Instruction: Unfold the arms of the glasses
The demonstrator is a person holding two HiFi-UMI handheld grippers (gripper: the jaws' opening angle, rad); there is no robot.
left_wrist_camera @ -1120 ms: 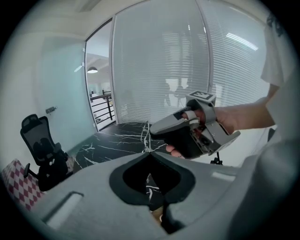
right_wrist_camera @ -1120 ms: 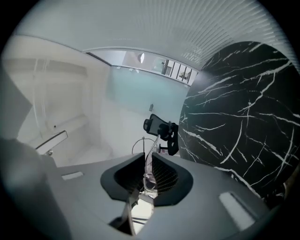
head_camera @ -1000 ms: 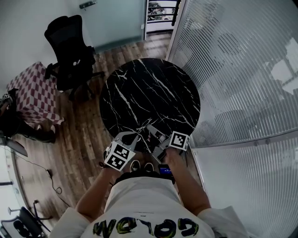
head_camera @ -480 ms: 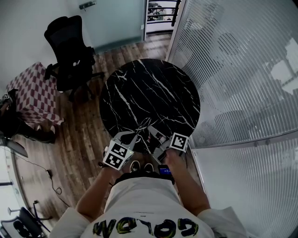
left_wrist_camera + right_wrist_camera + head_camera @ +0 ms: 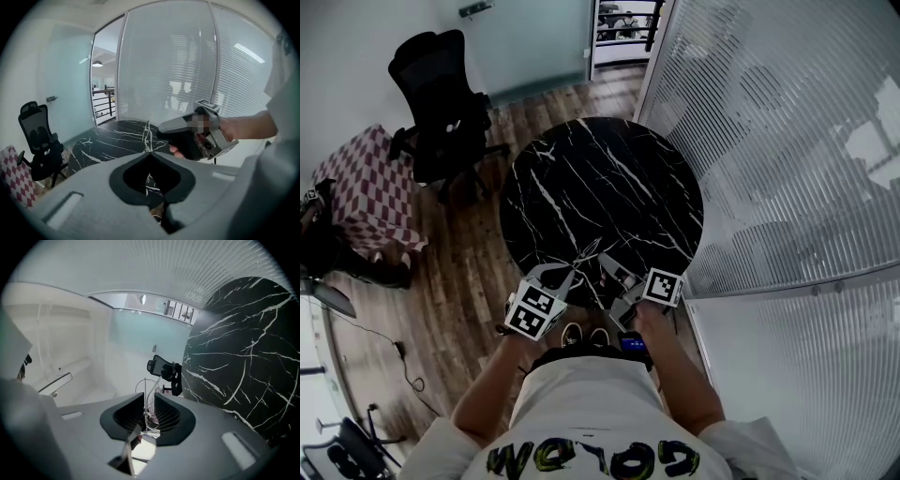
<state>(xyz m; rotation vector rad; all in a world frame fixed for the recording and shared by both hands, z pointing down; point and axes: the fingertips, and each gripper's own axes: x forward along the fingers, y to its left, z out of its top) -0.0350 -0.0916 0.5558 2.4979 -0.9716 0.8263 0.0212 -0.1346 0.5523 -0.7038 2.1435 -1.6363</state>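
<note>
Thin wire-framed glasses [image 5: 589, 251] hang in the air over the near edge of the round black marble table [image 5: 609, 178], between my two grippers. My left gripper [image 5: 573, 274] is shut on the glasses [image 5: 148, 135], whose wire rises from its closed tips. My right gripper [image 5: 605, 265] comes in from the right, and its jaws are opening. The wire frame [image 5: 146, 397] stands in the gap between its ribbed pads [image 5: 165, 412] without being pressed. In the left gripper view the right gripper [image 5: 161, 130] shows in a hand, just right of the glasses.
A black office chair [image 5: 441, 103] stands left of the table on the wooden floor. Further left is a table with a red-checked cloth [image 5: 366, 197]. A striped glass wall [image 5: 787, 141] runs close along the table's right side.
The left gripper has drifted a little to the left. A thin arm of the glasses now sticks out toward the table between the grippers. The right gripper has stayed put.
</note>
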